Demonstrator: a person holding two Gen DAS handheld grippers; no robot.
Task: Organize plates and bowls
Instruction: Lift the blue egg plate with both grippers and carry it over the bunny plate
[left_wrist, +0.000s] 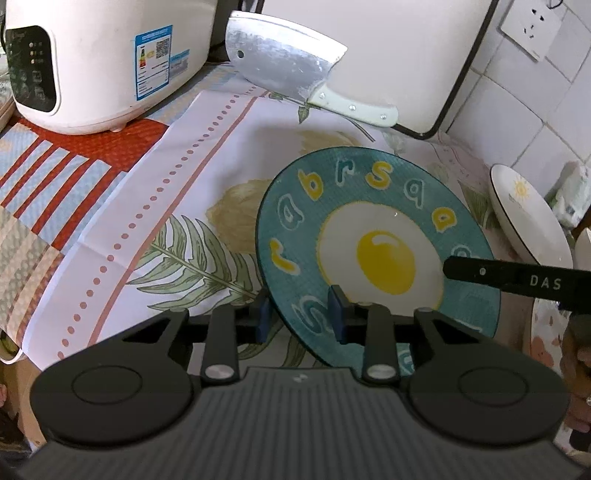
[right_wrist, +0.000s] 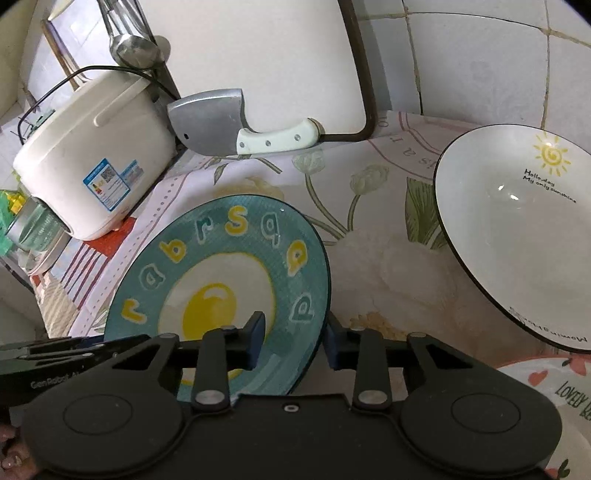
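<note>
A teal plate with a fried-egg picture and yellow letters is held tilted above the floral cloth; it also shows in the right wrist view. My left gripper has its blue pads on either side of the plate's near left rim and grips it. My right gripper grips the plate's right rim; one of its fingers shows across the plate in the left wrist view. A white bowl with a sun drawing lies to the right, also in the left wrist view.
A white rice cooker stands at the back left. A cleaver leans against a white cutting board at the back. A patterned plate sits at the near right. Tiled wall lies behind.
</note>
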